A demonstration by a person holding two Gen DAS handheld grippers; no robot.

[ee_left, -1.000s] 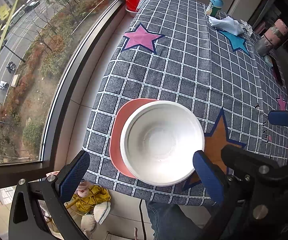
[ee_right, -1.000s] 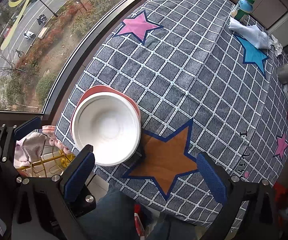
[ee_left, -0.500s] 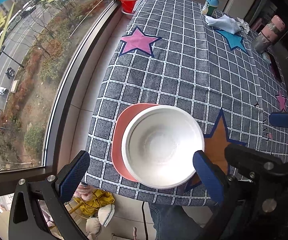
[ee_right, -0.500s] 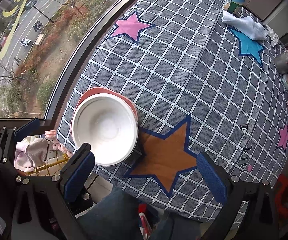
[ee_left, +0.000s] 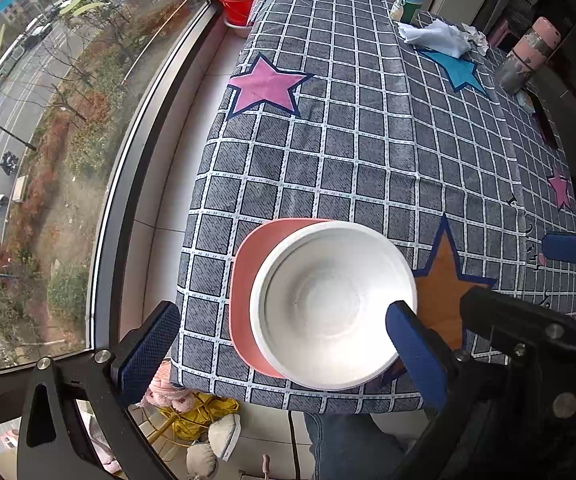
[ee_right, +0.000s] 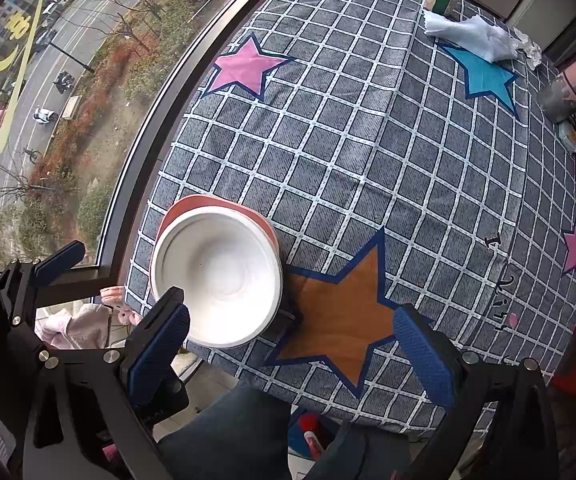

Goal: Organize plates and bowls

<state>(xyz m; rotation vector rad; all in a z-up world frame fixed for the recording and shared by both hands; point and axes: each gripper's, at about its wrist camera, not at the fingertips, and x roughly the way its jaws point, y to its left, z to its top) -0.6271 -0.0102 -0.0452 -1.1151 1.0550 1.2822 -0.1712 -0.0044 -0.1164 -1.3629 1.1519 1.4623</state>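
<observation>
The white bowl (ee_left: 332, 304) is seen stacked on the pink plate (ee_left: 244, 280) at the table's near edge, apparently for tidiness, while the left gripper (ee_left: 280, 344) and right gripper (ee_right: 288, 352) are held wide open, empty, above.

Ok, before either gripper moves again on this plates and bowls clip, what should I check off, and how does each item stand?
1. White bowl sits on pink plate: ok.
2. Bowl centred on plate: not ok, offset toward the orange star.
3. Stack clear of the table edge: not ok, bowl rim overhangs the near edge of the tablecloth.
4. Left gripper open and empty: ok.
5. Right gripper open and empty: ok.
6. More dishes left to stack: cannot tell.
</observation>
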